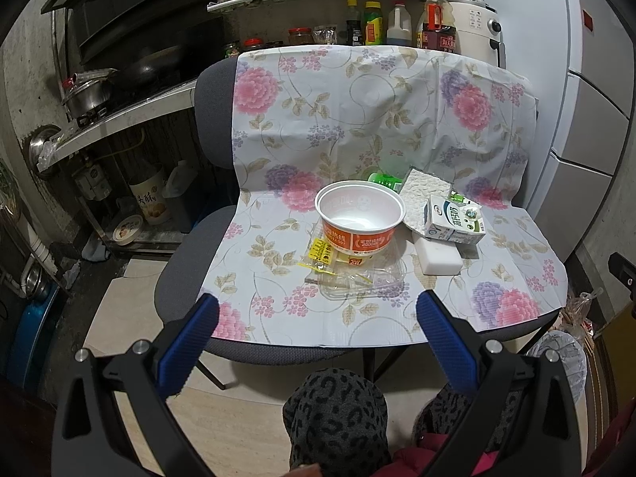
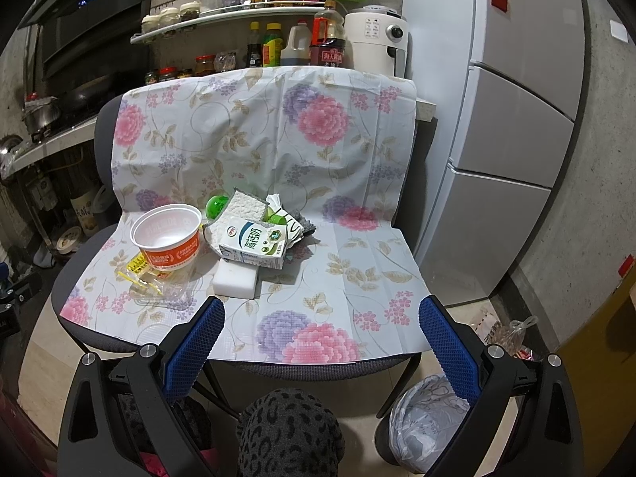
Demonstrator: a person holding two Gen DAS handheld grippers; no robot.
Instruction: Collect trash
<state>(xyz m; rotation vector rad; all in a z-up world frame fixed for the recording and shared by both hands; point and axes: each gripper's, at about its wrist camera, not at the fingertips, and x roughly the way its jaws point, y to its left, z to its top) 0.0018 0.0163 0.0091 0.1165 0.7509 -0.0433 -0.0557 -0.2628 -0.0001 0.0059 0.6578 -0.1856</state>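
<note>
Left tool [image 1: 318, 310] gapes wide — noodle cup [image 1: 359, 218] just beyond, untouched

Dim indoor light, brightest on floral cloth [image 1: 357, 119] and fridge [image 2: 516, 119]; deep shadow at nine o'clock. Strong fisheye bending and black vignetting at corners. Sharp centre, slight grain.

Floral-covered chair seat [image 2: 338, 278] bearing noodle bowl [image 2: 167, 234], milk carton [image 2: 254, 244], white sponge [image 2: 234, 282].
</note>
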